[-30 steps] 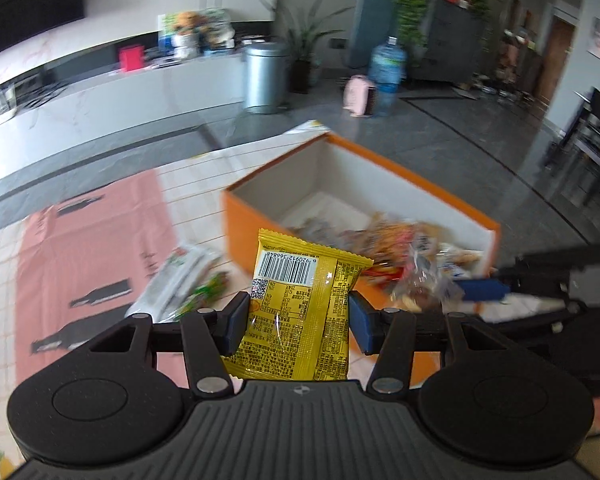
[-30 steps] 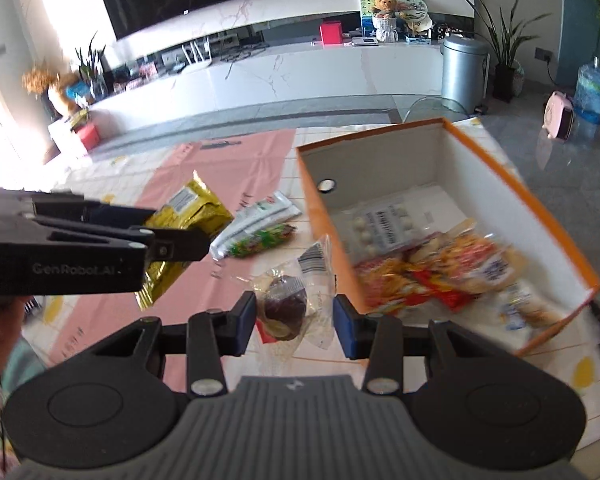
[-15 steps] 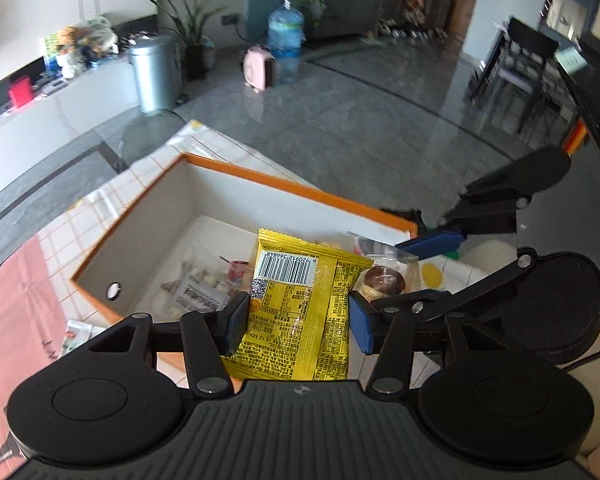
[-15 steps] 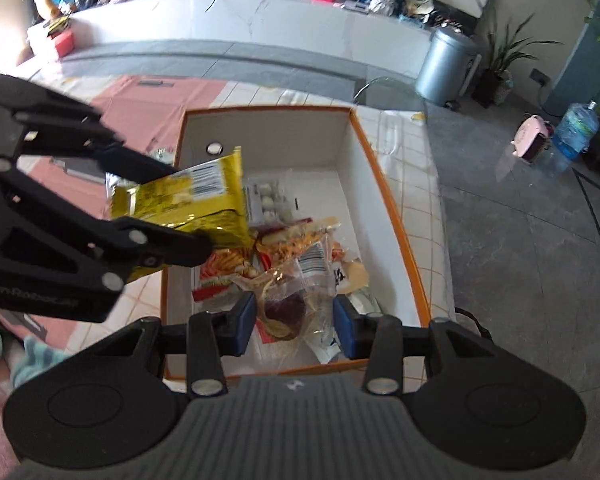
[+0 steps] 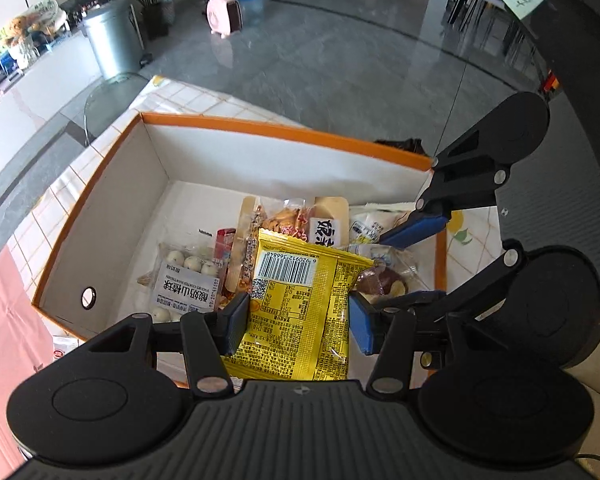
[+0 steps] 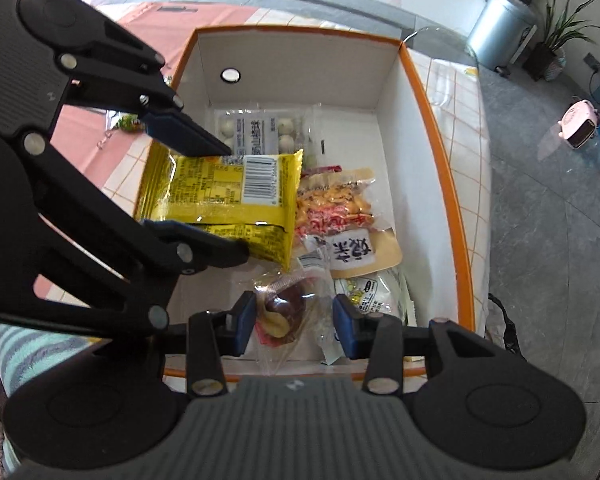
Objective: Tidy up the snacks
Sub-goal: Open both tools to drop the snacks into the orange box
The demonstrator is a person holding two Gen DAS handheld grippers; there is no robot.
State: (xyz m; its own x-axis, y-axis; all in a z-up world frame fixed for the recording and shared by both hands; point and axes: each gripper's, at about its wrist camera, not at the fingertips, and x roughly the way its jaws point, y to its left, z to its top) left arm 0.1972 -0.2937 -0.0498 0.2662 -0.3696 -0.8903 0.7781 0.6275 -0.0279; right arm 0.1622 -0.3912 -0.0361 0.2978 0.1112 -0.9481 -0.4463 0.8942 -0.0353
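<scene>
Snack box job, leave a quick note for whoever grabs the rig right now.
Left gripper: jaws shut on the yellow packet, held over the orange box.
Right gripper: jaws shut on the clear-wrapped pastry, also over the box.
Done: several snacks already lie in the box, including the yogurt-ball pack.
Left: release both, then fetch the green snack on the table outside the box.

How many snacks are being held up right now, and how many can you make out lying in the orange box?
Held up: 2, yellow packet and clear-wrapped cake
Lying in orange box, clearly seen: 4, white ball packet, orange-red packet, tan packet, white pouch
Total: 6, with a few more partly hidden underneath
</scene>
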